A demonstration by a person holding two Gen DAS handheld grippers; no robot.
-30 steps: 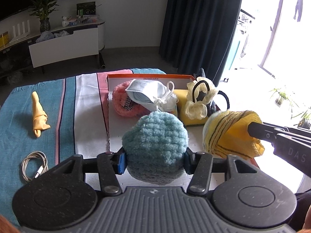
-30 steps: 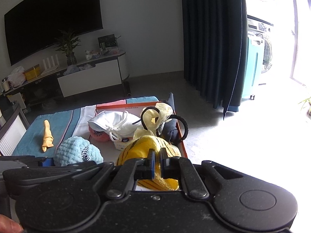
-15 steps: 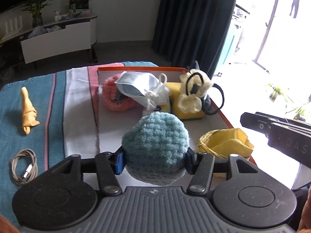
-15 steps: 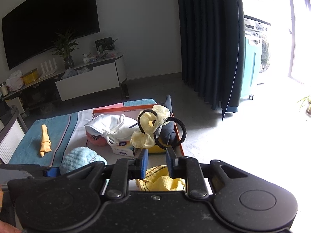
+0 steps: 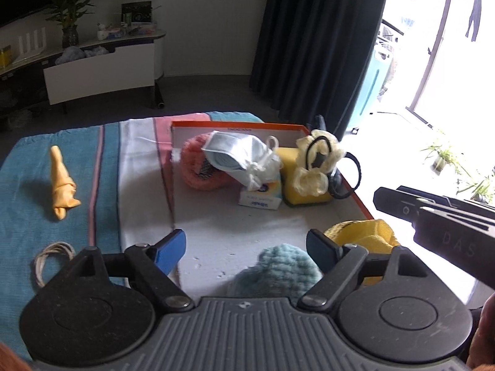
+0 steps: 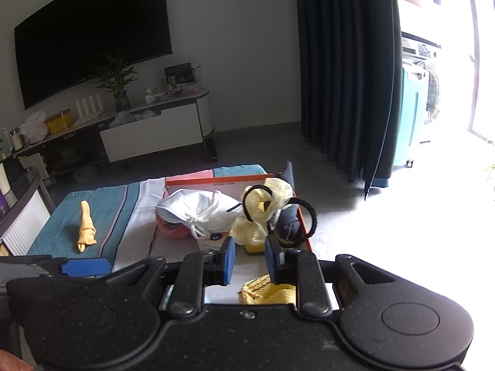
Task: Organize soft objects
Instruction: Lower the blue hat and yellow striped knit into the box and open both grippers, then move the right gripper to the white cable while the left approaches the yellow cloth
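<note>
An orange-rimmed white tray (image 5: 222,225) lies on the striped cloth. My left gripper (image 5: 246,247) is open above its near end. The light blue knitted ball (image 5: 284,267) lies on the tray just below it, free of the pads. My right gripper (image 6: 249,258) is open over the yellow cloth (image 6: 267,290), which lies at the tray's near right corner (image 5: 365,235). At the tray's far end sit a pink knitted piece (image 5: 198,170), a white face mask (image 5: 238,154), a tissue pack (image 5: 261,196), a yellow sponge (image 5: 297,188) and cream scrunchies with a black hair band (image 5: 315,164).
A rolled orange cloth (image 5: 62,185) and a coiled cable (image 5: 52,256) lie on the blue part of the cloth at left. Behind the table stand a TV bench (image 6: 148,130) and dark curtains (image 6: 343,71). Bright floor lies to the right.
My right gripper opened and let the yellow cloth down into the tray corner. Then my left gripper opened and the blue ball dropped onto the tray. Both grippers drew back slightly.
</note>
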